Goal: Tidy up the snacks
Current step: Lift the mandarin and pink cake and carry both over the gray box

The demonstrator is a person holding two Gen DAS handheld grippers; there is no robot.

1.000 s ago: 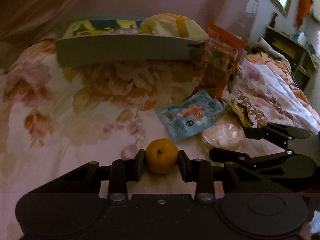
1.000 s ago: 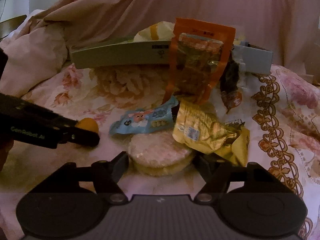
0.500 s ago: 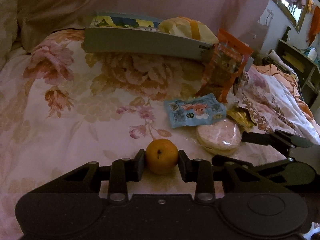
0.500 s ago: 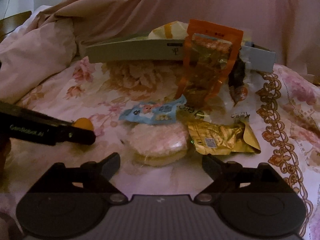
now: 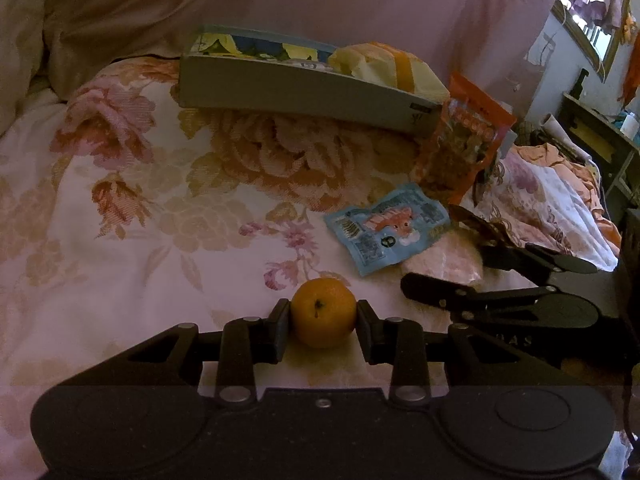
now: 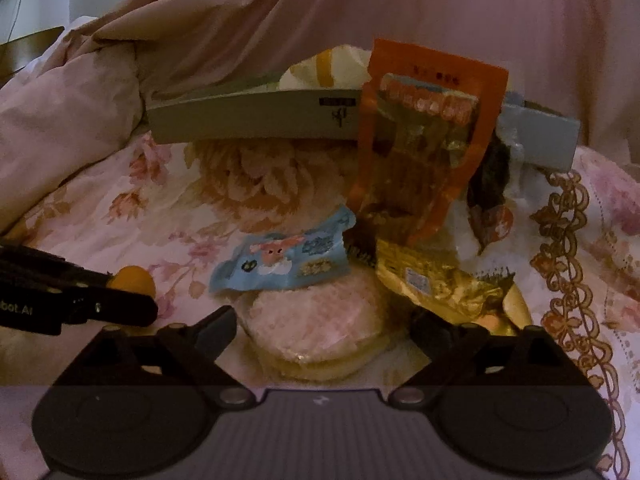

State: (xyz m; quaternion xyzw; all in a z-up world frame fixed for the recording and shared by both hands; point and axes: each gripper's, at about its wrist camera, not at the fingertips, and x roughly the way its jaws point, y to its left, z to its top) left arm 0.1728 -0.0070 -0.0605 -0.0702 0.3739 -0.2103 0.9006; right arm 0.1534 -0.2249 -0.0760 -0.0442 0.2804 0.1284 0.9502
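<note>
My left gripper (image 5: pixel 323 320) is shut on a small orange (image 5: pixel 323 318), held just over the floral bedspread; the orange also shows in the right wrist view (image 6: pixel 134 278). My right gripper (image 6: pixel 322 326) is open, its jaws on either side of a round wrapped pink cake (image 6: pixel 316 320), which also shows in the left wrist view (image 5: pixel 444 256). A blue snack packet (image 6: pixel 288 262) overlaps the cake's far edge. A gold packet (image 6: pixel 436 284) lies to its right. An orange pouch (image 6: pixel 424 140) leans on a grey box (image 6: pixel 256 120) that holds snacks.
The box (image 5: pixel 296 88) stands at the back of the bed with a yellow-white bag (image 5: pixel 384 66) in it. A dark wrapper (image 6: pixel 490 200) lies right of the orange pouch. Pink bedding is heaped behind and at left. Furniture stands at far right (image 5: pixel 600 136).
My right gripper opened from around the pink cake, drew back, then moved forward so its open jaws flank it again. My left gripper kept hold of the orange and shifted left.
</note>
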